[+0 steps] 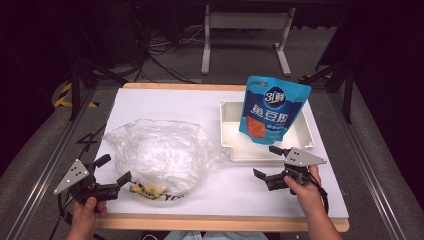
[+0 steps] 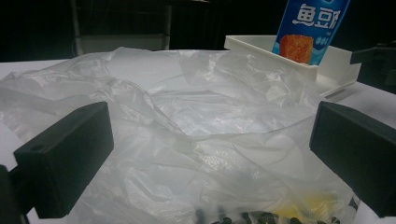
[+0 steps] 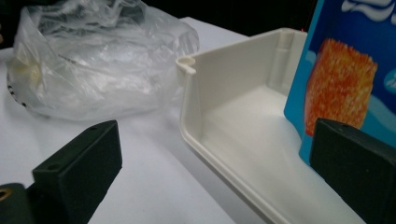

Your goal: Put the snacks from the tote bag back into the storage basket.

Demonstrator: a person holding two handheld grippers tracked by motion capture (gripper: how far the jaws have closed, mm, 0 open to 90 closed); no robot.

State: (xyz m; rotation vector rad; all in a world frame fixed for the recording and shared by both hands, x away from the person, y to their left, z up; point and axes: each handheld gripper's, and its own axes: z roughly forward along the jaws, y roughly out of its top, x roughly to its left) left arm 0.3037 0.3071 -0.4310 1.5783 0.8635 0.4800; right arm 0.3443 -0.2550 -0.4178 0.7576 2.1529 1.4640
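High view: a person seated at the near edge of a white-topped table (image 1: 165,102) holds a two-jaw gripper in each hand; the left gripper (image 1: 111,170) sits at the near left corner with its jaws spread wide, pointing right toward a crumpled clear plastic bag (image 1: 160,152) and gripping nothing; one jaw tip lies close against the bag's near left edge, though contact cannot be confirmed; the bag lies slumped on the left half of the table, broader side to side than front to back, with yellow and dark print along its near edge; the right gripper (image 1: 270,162) rests at the near right, jaws likewise spread and empty, pointing left and slightly away, just in front of a shallow white tray (image 1: 227,130); the tray stands on the right half of the table, and a blue snack pouch (image 1: 274,107) stands in it, its long axis running up and away so the top leans over the far rim, the printed face toward the person. Left gripper view: the two black jaws stand far apart either side of the bag (image 2: 196,140), with the tray (image 2: 336,63) and pouch (image 2: 310,28) beyond at upper right. Right gripper view: the open jaws frame the tray's near corner (image 3: 191,93); the pouch (image 3: 345,74) rises at right, the bag (image 3: 93,60) lies at upper left.
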